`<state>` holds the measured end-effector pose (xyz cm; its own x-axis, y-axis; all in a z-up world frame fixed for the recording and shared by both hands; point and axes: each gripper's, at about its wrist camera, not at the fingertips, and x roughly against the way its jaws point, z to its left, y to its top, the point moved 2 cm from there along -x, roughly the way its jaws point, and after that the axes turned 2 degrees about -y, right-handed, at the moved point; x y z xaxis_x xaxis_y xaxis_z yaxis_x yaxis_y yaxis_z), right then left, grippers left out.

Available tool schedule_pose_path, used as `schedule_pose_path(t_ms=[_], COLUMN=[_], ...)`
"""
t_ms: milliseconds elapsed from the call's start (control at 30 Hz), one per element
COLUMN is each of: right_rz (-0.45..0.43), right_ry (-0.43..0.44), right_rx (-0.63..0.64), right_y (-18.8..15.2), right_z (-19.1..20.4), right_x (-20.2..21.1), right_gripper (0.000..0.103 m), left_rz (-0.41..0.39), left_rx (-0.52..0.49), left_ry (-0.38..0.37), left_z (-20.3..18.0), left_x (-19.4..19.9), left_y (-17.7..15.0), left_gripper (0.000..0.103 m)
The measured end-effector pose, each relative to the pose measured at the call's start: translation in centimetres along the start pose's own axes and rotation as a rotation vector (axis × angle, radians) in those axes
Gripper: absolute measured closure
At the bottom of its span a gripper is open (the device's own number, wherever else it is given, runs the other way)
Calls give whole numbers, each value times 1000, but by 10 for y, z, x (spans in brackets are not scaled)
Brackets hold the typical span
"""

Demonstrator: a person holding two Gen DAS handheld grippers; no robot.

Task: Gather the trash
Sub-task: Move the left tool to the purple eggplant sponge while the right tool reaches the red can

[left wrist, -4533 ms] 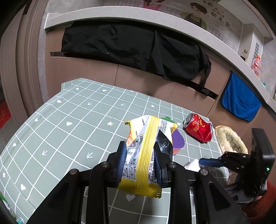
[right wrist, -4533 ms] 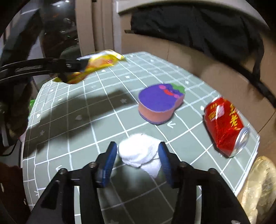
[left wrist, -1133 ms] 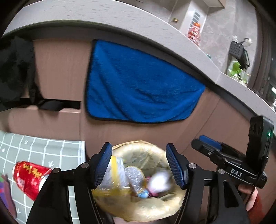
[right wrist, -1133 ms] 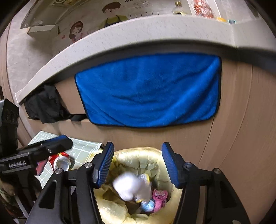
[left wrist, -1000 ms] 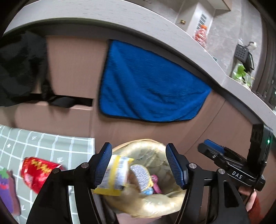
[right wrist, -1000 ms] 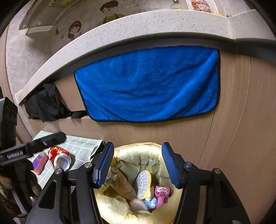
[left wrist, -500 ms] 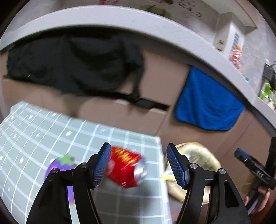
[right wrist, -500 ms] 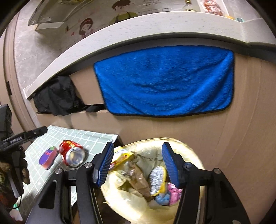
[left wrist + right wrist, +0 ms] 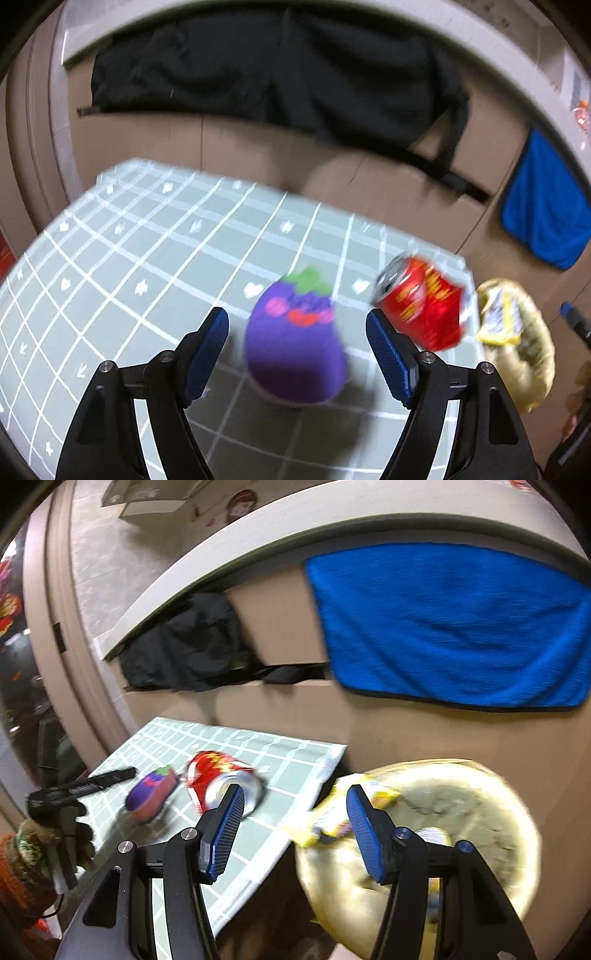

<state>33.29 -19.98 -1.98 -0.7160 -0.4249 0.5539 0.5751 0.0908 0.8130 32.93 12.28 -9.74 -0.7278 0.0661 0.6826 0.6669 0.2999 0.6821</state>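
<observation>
My left gripper [image 9: 295,325] hovers low over the green grid tablecloth [image 9: 147,258], its jaws opening. A purple eggplant-shaped sponge [image 9: 295,354] lies between them, and the pads stay clear of it. Just to its right lies a crushed red can [image 9: 421,314]. My right gripper [image 9: 293,805] is open and empty, above the gap between the table edge and the yellow-lined trash bin [image 9: 480,812]. A yellow snack wrapper [image 9: 332,819] rests at the bin's near rim. The right wrist view also shows the can [image 9: 218,779], the sponge [image 9: 151,794] and the left gripper [image 9: 96,779].
A wooden counter front stands behind the table, with a black cloth [image 9: 277,81] and a blue towel [image 9: 443,627] hanging on it. The bin [image 9: 524,354] stands off the table's right edge. A gloved hand and a knitted sleeve [image 9: 26,849] hold the left gripper.
Both views have swung left from the bin to the table. My left gripper has dropped down around the eggplant sponge with wider jaws. The wrapper now lies at the bin's rim.
</observation>
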Motion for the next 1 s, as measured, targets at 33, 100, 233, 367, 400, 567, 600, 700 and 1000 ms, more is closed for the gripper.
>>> schedule_pose_path(t_ms=[33, 100, 233, 367, 400, 567, 600, 700, 1000], right_rz=[4, 20, 70, 116, 129, 165, 144, 119, 115], right_ry=[17, 53, 94, 92, 90, 21, 25, 31, 5], right_rx=[5, 17, 39, 17, 5, -3, 3, 13, -2], right_y=[0, 1, 2, 3, 3, 3, 4, 9, 7], right_z=[5, 19, 45, 60, 61, 69, 70, 71, 55], right_x=[-5, -17, -49, -90, -99, -134, -132, -127, -104], right_gripper=[48, 48, 48, 48, 48, 48, 48, 48, 48], left_rz=[16, 39, 65, 50, 44, 22, 21, 42, 120], left_rx=[14, 42, 66, 86, 91, 86, 73, 57, 47], left_ry=[-1, -12, -37, -79, -89, -136, -145, -146, -128], left_z=[5, 14, 20, 26, 28, 34, 33, 30, 10], left_x=[-6, -15, -29, -27, -24, -11, -9, -14, -50], left_y=[-2, -4, -4, -1, 0, 6, 8, 10, 12], left_gripper=[26, 26, 26, 26, 26, 26, 26, 26, 24])
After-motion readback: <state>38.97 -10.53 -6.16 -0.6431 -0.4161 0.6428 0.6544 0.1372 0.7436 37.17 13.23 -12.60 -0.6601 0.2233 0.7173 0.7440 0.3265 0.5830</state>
